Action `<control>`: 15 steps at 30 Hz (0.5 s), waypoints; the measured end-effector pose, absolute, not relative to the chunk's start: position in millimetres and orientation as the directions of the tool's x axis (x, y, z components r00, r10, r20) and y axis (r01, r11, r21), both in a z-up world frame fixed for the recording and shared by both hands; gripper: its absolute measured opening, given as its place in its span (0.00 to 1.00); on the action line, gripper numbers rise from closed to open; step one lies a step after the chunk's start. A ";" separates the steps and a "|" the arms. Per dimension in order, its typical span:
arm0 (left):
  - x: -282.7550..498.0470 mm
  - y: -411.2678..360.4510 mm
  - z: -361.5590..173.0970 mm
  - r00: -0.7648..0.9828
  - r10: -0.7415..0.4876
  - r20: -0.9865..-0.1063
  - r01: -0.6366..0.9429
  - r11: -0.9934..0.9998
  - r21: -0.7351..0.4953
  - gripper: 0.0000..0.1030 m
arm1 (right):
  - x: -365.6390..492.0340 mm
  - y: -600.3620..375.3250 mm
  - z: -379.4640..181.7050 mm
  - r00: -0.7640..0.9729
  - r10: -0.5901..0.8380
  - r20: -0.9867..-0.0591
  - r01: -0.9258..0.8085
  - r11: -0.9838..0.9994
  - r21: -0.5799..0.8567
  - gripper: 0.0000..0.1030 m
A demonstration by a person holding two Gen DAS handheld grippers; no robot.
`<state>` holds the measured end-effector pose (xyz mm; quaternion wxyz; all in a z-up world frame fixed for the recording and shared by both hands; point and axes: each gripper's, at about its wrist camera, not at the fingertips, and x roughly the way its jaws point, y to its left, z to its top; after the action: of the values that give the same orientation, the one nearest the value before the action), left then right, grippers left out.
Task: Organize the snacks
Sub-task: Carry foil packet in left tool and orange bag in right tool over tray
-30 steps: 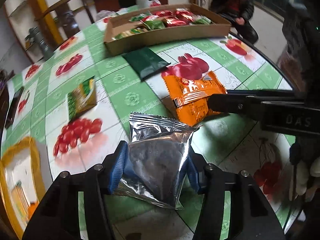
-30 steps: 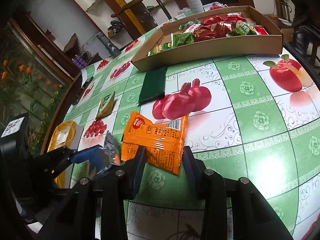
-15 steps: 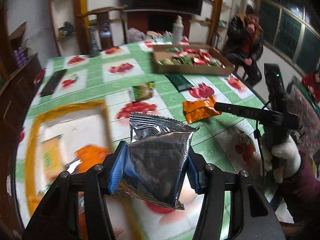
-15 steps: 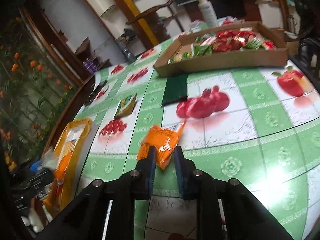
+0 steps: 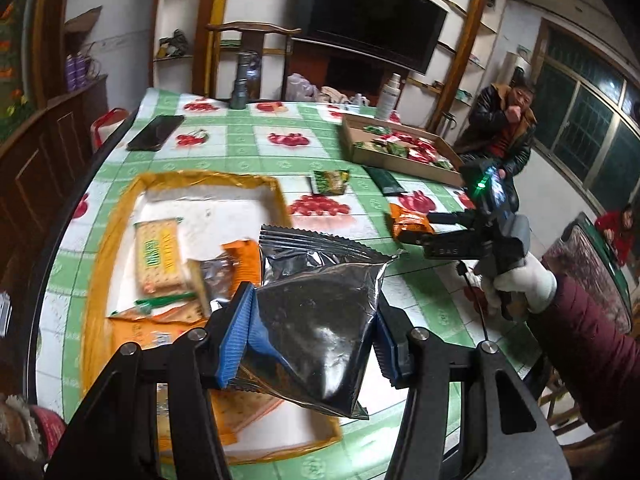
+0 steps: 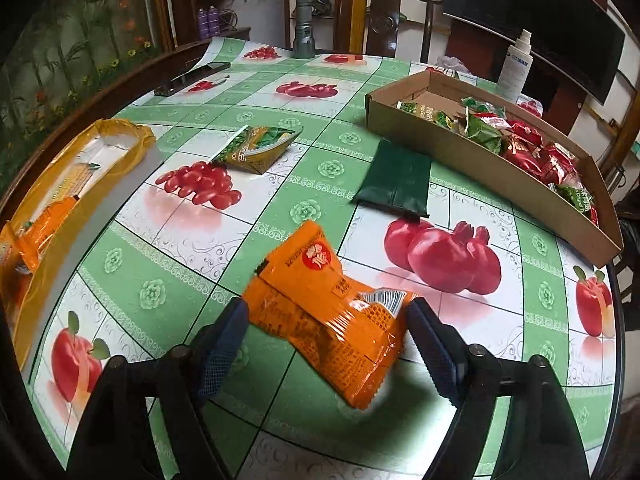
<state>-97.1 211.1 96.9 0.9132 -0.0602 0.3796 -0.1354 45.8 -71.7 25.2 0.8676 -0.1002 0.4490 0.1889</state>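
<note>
Already my left gripper (image 5: 314,334) pinches the silver pouch (image 5: 316,320) above the yellow-rimmed tray (image 5: 120,216), angled downward; its slick foil could slip out and miss the tray. From the right wrist, my right gripper (image 6: 326,340) has just been opening, its jaws apart around the orange packet (image 6: 328,312), which looks free and may tumble onto the table (image 6: 520,340).

Silver foil packet (image 5: 316,316) upright over yellow-rimmed tray (image 5: 120,216); orange packet (image 6: 332,312) possibly airborne.
</note>
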 end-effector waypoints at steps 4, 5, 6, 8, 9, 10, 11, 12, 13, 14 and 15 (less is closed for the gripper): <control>-92.0 228.2 94.2 0.681 -0.282 -0.676 0.157 0.958 -0.242 0.51 | 41.5 -74.5 33.9 0.513 0.272 -0.814 -0.389 0.919 0.062 0.22; -90.4 232.0 93.2 0.683 -0.279 -0.675 0.144 0.958 -0.250 0.51 | 41.5 -72.7 34.6 0.515 0.266 -0.815 -0.384 0.922 0.059 0.20; -89.4 235.1 92.3 0.685 -0.277 -0.674 0.134 0.957 -0.257 0.51 | 40.2 -71.3 35.0 0.513 0.262 -0.817 -0.382 0.923 0.056 0.08; -89.0 239.5 91.6 0.689 -0.274 -0.671 0.125 0.957 -0.262 0.51 | 38.5 -70.5 35.1 0.499 0.274 -0.822 -0.378 0.922 0.077 0.01; -88.0 241.7 91.0 0.691 -0.273 -0.670 0.122 0.957 -0.264 0.51 | 37.0 -70.1 35.9 0.501 0.275 -0.820 -0.376 0.923 0.080 0.01; -87.7 244.3 90.6 0.693 -0.274 -0.667 0.120 0.956 -0.269 0.51 | 35.4 -69.7 37.1 0.503 0.277 -0.819 -0.375 0.923 0.082 0.01; -87.2 245.8 90.5 0.693 -0.277 -0.665 0.119 0.955 -0.273 0.51 | 34.1 -69.3 39.3 0.504 0.282 -0.816 -0.375 0.923 0.088 0.01; -87.3 247.3 90.5 0.694 -0.280 -0.663 0.119 0.953 -0.278 0.51 | 33.3 -68.8 41.5 0.506 0.284 -0.814 -0.375 0.923 0.088 0.01; -88.0 249.2 90.4 0.695 -0.284 -0.661 0.119 0.952 -0.283 0.51 | 32.6 -68.7 45.5 0.512 0.286 -0.810 -0.376 0.922 0.088 0.02; -88.0 251.5 90.1 0.696 -0.288 -0.658 0.120 0.950 -0.288 0.51 | 32.8 -68.6 48.9 0.515 0.295 -0.805 -0.379 0.920 0.095 0.05; -88.6 252.4 90.0 0.697 -0.290 -0.656 0.120 0.949 -0.292 0.51 | 34.4 -69.3 51.9 0.514 0.311 -0.799 -0.380 0.918 0.114 0.14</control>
<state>-88.6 252.4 90.0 0.9141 -0.1143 0.3726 -0.1121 34.4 -69.3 51.9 0.8693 -0.0378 0.4509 0.1987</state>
